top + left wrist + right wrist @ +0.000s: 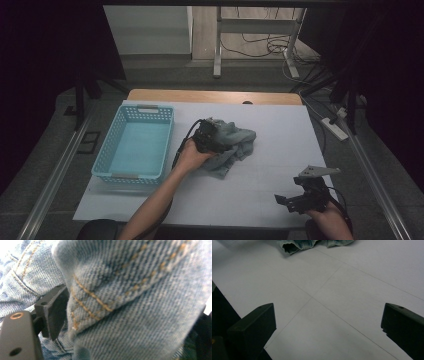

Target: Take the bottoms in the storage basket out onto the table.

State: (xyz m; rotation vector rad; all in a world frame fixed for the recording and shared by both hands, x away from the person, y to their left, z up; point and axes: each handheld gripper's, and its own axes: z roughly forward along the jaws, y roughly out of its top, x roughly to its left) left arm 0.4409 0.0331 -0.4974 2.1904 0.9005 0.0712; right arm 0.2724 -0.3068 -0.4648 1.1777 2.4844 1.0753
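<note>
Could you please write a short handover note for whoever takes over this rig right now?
Left gripper: at the crumpled denim garment mid-table, a fold between its jaws; I cannot tell if they press on it.
Right gripper: jaws open, nothing between them, near the table's front right corner.
Blue basket: on the left, holding nothing.
Done: nothing is in the basket yet.
Left: probably gather the denim and move it into the basket.

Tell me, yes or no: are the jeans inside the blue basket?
No, the jeans lie crumpled on the white table, right of the basket.
</note>
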